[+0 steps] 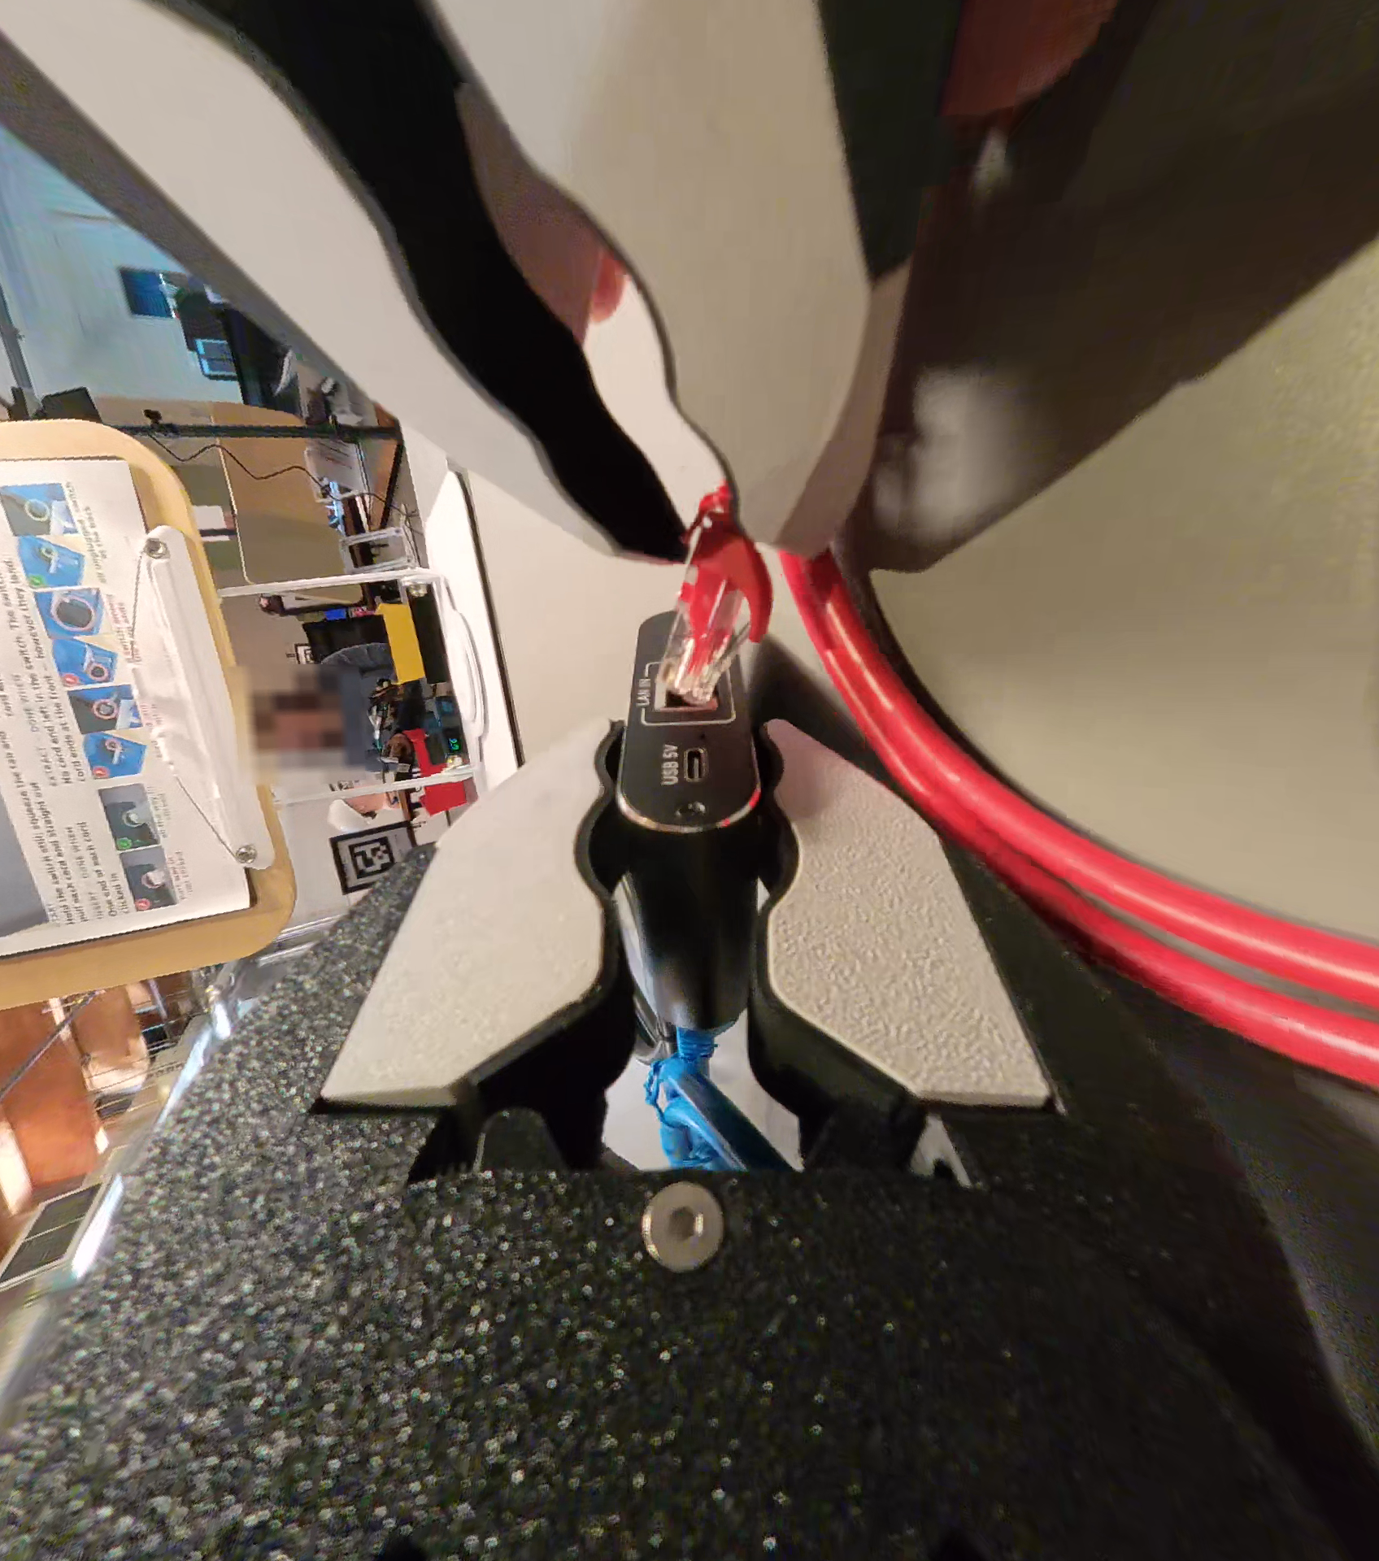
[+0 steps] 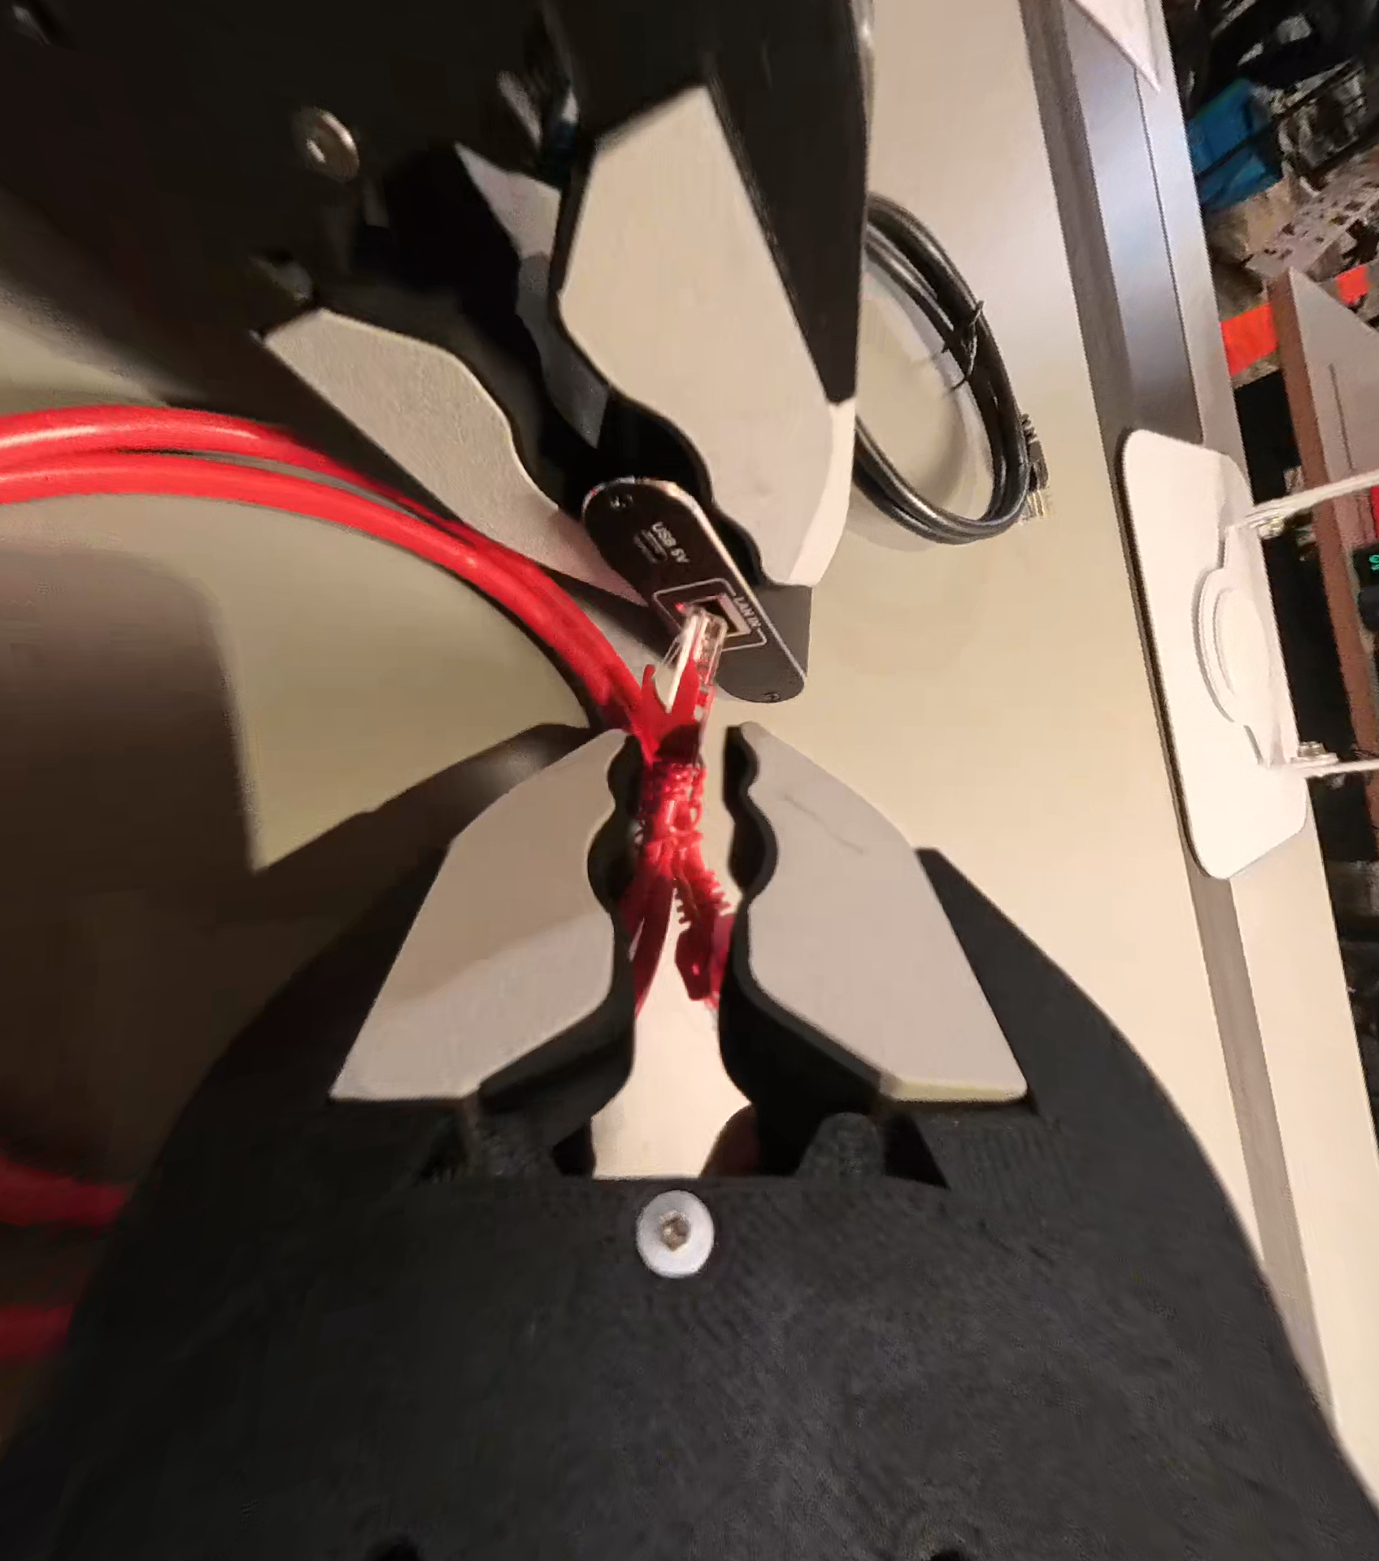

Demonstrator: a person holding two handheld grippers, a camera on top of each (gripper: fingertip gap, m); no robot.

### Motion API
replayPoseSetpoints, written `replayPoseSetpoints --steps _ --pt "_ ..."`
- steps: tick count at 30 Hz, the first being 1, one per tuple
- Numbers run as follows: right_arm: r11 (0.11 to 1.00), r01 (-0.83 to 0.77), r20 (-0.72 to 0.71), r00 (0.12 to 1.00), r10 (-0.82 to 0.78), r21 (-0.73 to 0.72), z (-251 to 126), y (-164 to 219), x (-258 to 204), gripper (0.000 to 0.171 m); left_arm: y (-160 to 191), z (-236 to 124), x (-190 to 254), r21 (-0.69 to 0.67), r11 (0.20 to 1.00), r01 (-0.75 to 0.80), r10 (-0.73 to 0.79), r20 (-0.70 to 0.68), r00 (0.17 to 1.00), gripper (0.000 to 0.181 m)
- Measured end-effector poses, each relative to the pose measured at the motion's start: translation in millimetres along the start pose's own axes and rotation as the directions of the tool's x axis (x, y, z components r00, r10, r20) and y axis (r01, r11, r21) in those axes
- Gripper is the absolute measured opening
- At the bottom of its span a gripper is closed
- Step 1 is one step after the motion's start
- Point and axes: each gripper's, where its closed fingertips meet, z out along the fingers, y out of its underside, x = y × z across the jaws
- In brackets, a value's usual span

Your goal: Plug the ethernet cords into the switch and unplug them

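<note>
My left gripper (image 1: 690, 747) is shut on the small black switch (image 1: 690, 785), holding it up with its port end facing outward. My right gripper (image 2: 678, 756) is shut on the boot of the red ethernet cord (image 2: 673, 845). The cord's clear plug (image 2: 694, 650) is tilted, with its tip in the mouth of the switch's port (image 1: 690, 697). The left wrist view shows the right gripper (image 1: 720, 524) coming in from above. The right wrist view shows the left gripper (image 2: 686, 557) around the switch (image 2: 669, 541). The red cable (image 1: 1092, 895) loops away in two strands. A blue cord (image 1: 686, 1098) hangs from the switch's far end.
A coiled black cable (image 2: 948, 380) lies on the cream table (image 2: 965, 845) behind the switch. A white stand base (image 2: 1210, 642) sits near the table's far edge. A wooden clipboard with an instruction sheet (image 1: 78, 701) stands to the left. Shelves and clutter lie beyond the table. My two grippers' fingertips are within a few centimetres of each other.
</note>
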Motion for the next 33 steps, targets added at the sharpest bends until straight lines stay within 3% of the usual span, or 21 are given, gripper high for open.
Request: replayPoseSetpoints --steps 3,5,11,17,25,28,31,33 --pt "1.0 -0.01 0.02 1.0 0.01 0.003 -0.6 2.0 0.0 0.024 -1.0 -0.1 -0.3 0.004 1.0 0.004 -0.004 0.0 1.0 0.028" --pt "0.999 -0.017 0.028 0.999 0.016 0.029 1.6 -0.3 -2.7 0.015 -3.4 -0.3 0.0 0.016 1.0 0.01 -0.01 -0.003 1.0 0.028" --pt "0.994 0.111 -0.098 0.989 -0.111 -0.01 0.8 -2.0 3.9 0.011 -2.0 -1.1 -3.6 -0.017 1.0 -0.012 0.013 0.021 1.0 0.028" --pt "0.964 0.235 -0.239 0.936 -0.258 -0.121 -3.3 -6.2 12.3 0.011 1.8 -3.4 -13.1 -0.085 0.989 -0.125 0.134 0.109 0.985 0.028" --pt "0.968 0.239 -0.187 0.951 -0.248 -0.071 -5.1 -4.9 5.2 0.011 -7.5 -5.2 -6.5 0.061 0.995 -0.075 0.07 0.074 0.995 0.028" --pt "0.978 0.207 -0.166 0.964 -0.208 -0.02 -7.0 -6.3 4.6 0.011 -18.7 -10.7 -7.6 0.179 0.984 0.022 -0.031 0.047 0.998 0.027" --pt "0.962 0.269 -0.21 0.939 -0.274 -0.051 -6.3 -2.7 7.7 0.011 -44.9 -27.3 -10.7 0.384 0.88 0.279 -0.258 -0.105 0.96 0.018" --pt "0.953 0.294 -0.207 0.931 -0.302 -0.069 -2.7 -0.2 4.8 0.012 -54.4 -34.9 -16.5 0.445 0.83 0.337 -0.311 -0.133 0.941 0.012"
